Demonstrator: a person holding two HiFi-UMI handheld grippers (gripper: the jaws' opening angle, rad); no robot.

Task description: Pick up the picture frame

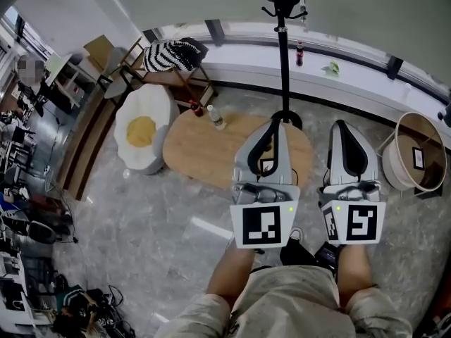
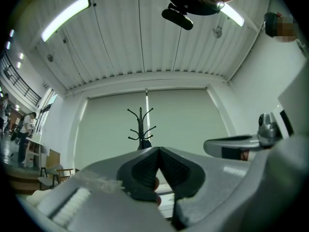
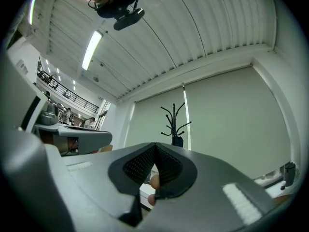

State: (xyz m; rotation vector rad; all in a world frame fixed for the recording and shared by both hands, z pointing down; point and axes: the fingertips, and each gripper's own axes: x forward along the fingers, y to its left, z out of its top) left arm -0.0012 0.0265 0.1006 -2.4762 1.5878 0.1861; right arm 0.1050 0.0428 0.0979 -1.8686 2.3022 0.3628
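Note:
In the head view a small white-edged frame (image 1: 418,158) that may be the picture frame stands inside a round tan tub (image 1: 402,171) on the floor at the right. My left gripper (image 1: 280,123) is held out in front of me over the right end of an oval wooden table (image 1: 197,153). Its jaws are shut with nothing between them, as the left gripper view (image 2: 158,149) shows too. My right gripper (image 1: 340,125) hangs beside it, left of the tub and apart from it. It is shut and empty (image 3: 154,144).
Two bottles (image 1: 216,117) stand on the table's far edge. A black coat stand (image 1: 282,48) rises just behind it, straight ahead of both grippers (image 2: 141,124) (image 3: 175,122). An egg-shaped cushion (image 1: 143,129) and a chair with a striped cushion (image 1: 171,55) stand at the left.

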